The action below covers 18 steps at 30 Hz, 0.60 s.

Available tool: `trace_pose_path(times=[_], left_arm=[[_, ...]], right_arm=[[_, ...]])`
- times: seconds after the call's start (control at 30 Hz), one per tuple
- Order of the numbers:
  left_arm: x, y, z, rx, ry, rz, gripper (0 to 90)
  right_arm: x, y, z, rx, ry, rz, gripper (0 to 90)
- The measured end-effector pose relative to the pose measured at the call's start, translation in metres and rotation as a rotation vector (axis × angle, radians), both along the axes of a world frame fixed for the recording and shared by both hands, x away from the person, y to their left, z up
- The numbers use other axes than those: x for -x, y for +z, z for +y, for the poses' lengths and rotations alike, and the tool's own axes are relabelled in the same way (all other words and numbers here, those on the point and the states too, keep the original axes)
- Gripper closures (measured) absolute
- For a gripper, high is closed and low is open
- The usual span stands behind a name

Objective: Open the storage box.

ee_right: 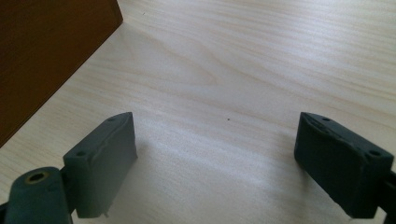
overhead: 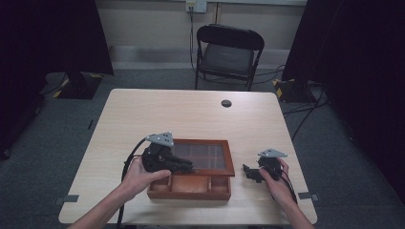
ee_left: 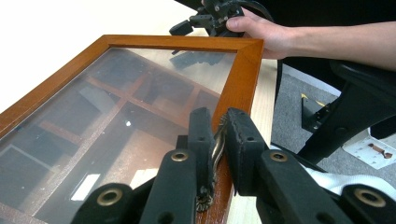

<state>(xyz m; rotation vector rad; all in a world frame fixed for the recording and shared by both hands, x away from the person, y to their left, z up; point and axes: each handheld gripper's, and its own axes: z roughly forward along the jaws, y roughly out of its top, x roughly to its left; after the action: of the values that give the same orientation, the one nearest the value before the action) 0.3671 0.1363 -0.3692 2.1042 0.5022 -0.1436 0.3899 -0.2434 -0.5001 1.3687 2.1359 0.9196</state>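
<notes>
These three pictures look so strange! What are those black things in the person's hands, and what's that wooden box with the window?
A person sits at a pale wooden table with a grabbing tool in each hand. One picture looks down from above. The other two come from little cameras riding on the tools, so you see the black tongs poking up from the bottom.

The box is a wooden box with compartments. Its glass lid is tilted up. The left tongs are pinched shut on a small metal clasp at the lid's wooden edge.

The right tongs are wide open above the bare table beside the box, holding nothing. Behind the table stands a black folding chair.
</notes>
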Motion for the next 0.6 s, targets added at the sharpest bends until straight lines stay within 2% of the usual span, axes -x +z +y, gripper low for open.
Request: trace_pose_path(times=[0.13,0.47,0.6], left_arm=[[-0.002,0.003,0.000,0.006,0.001,0.000,80.7],[-0.004,0.008,-0.002,-0.030,0.005,0.023,80.7],[-0.007,0.011,-0.002,-0.019,0.009,0.024,80.6]], right_arm=[[0.000,0.000,0.000,0.000,0.000,0.000,12.2],[0.000,0.000,0.000,0.000,0.000,0.000,12.2],[0.000,0.000,0.000,0.000,0.000,0.000,12.2]])
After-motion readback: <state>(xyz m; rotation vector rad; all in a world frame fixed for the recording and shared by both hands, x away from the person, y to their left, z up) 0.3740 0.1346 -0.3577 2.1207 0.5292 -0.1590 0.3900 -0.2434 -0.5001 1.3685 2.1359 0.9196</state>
